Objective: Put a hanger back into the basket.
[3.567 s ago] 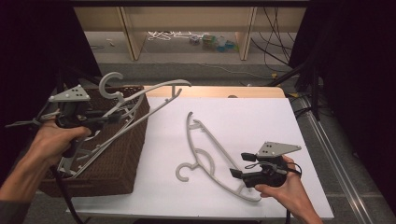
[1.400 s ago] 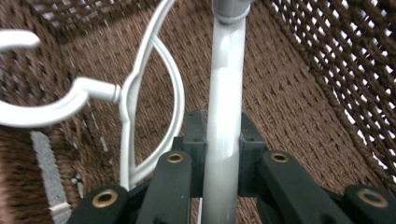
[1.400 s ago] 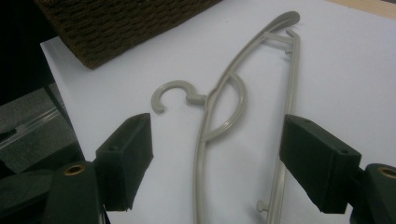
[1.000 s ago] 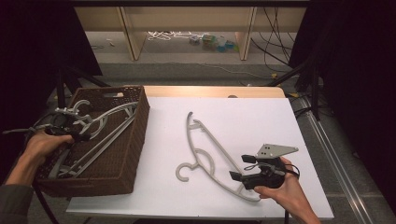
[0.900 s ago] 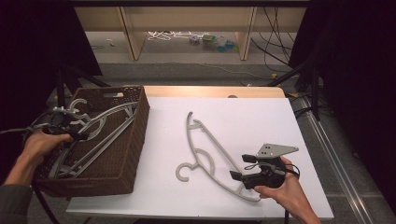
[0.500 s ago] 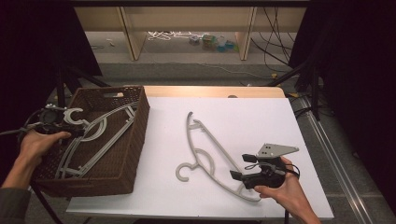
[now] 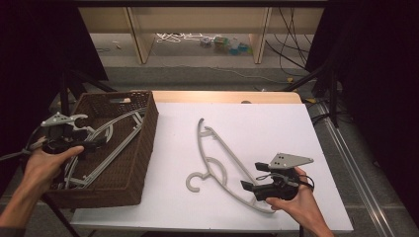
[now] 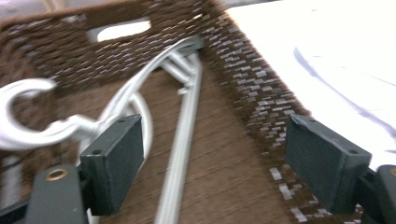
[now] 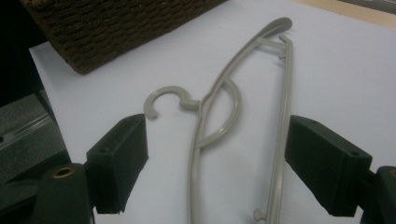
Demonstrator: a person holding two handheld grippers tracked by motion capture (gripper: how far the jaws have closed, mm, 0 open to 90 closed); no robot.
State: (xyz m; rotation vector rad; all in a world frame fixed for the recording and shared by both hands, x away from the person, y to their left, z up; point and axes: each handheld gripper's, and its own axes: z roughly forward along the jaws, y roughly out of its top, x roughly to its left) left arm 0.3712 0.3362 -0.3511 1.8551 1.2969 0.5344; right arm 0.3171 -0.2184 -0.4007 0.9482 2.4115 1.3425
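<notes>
Two grey plastic hangers are in play. One hanger [image 7: 222, 163] lies flat on the white desk [image 7: 257, 128], well apart from the basket, its hook curling toward your near side and its long bar running from the far middle of the desk down toward your right hand [image 7: 296, 202]. In the right gripper view this desk hanger [image 9: 233, 121] sits between the two black jaws, with its hook near the left one; nothing touches either pad. Your right tool [image 7: 254, 177] is released, jaws spread wide, and rests just beside the near end of that hanger.

The other hanger [image 7: 106, 143] lies inside the brown wicker basket [image 7: 146, 128], its bars running from the far right corner toward the near left. In the left gripper view the basket hanger [image 8: 182, 116] has its shoulder tucked into the far corner of the basket [image 8: 252, 79], and a pale hook [image 8: 28, 112] curves just beside the left jaw; that part is blurred, so you cannot tell whether it touches the pad. Your left tool [image 7: 94, 144] is released too, jaws standing well apart over the basket floor with nothing between the pads. Your left hand [image 7: 44, 165] holds it at the basket's left rim.

The basket stands on the desk's left end. Beyond the desk there is a wooden shelf unit [image 7: 197, 19] and cables on the floor [image 7: 222, 64].
</notes>
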